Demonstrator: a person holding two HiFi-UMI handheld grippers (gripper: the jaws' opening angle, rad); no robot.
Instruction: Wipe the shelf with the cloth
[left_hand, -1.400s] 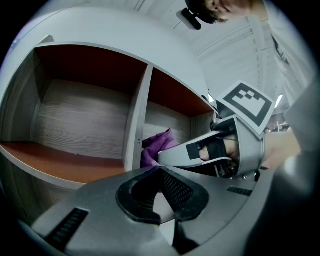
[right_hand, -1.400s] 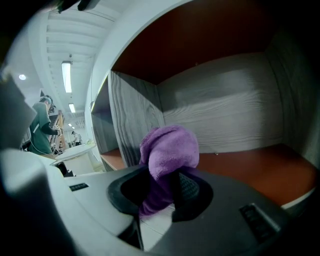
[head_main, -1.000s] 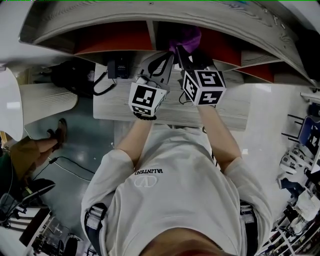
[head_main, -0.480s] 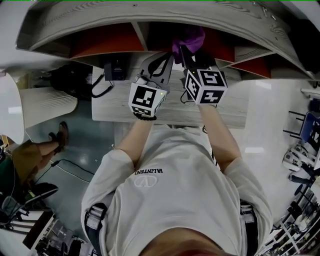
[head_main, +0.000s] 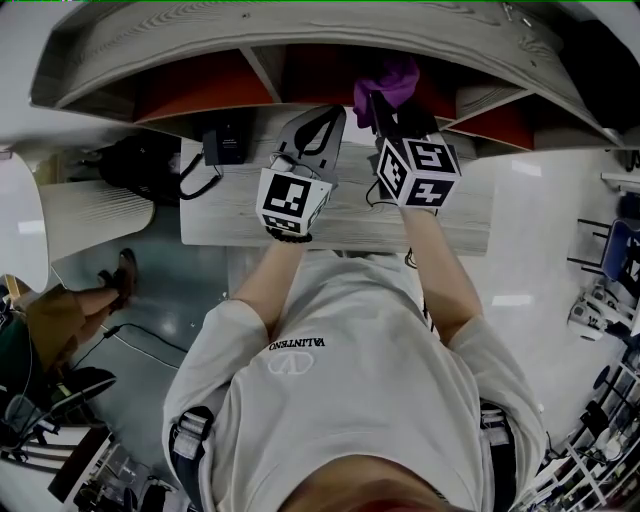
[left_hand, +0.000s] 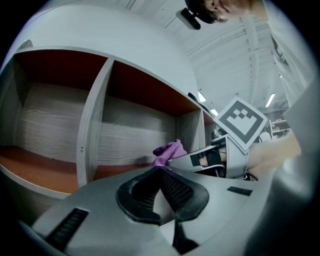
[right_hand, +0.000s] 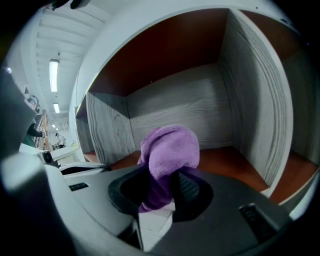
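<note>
Right gripper (right_hand: 165, 187): fingers clamped on the purple cloth (right_hand: 170, 150), which bulges ahead of and above them inside a shelf (right_hand: 235, 160) compartment. Left gripper (left_hand: 160, 172): fingers drawn together on nothing, hanging over the desk (head_main: 460, 215) alongside. To wipe well, tip the right fingers down until the bunched cloth presses on the orange floor beyond them, then sweep from wall to wall. Whether the cloth touches that floor is hidden behind the fingers
</note>
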